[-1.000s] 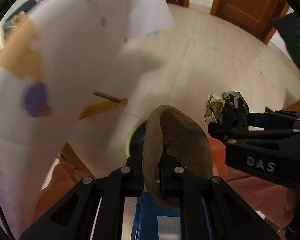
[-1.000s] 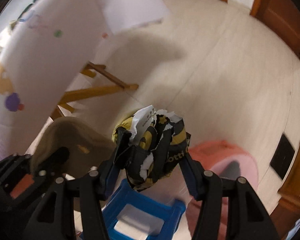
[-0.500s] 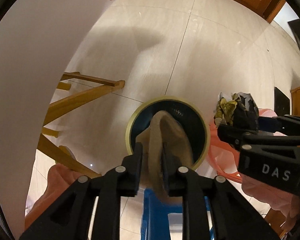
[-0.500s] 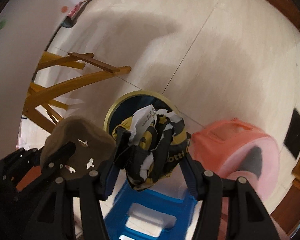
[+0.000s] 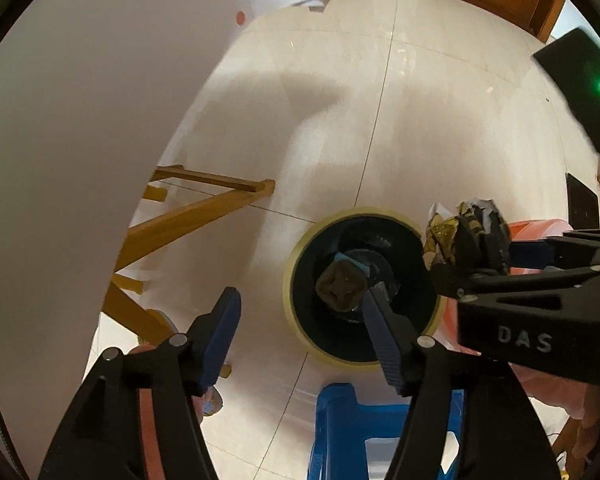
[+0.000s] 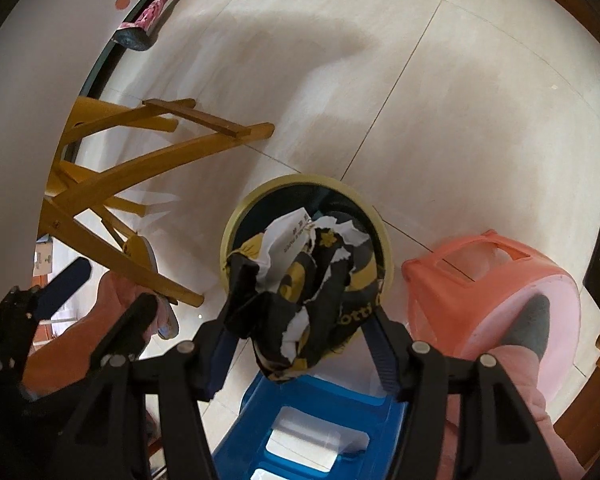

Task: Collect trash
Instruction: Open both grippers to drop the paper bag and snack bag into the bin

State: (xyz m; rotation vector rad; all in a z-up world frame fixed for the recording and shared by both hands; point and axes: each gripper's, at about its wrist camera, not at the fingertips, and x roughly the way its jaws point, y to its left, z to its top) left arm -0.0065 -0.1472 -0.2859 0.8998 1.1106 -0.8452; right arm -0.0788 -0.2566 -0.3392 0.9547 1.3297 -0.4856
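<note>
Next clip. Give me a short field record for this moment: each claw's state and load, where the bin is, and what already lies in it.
left claw: open, empty, jaws have just been opening
right claw: shut on crumpled black-and-yellow wrapper
bin: round, yellow rim, on the tiled floor below both claws
in bin: brown scrap, lying at the bottom
nearby: blue stool, pink stool, wooden chair legs

Black tongs [image 5: 300,322] with ribbed blue pads [image 5: 220,340], silver screws
</note>
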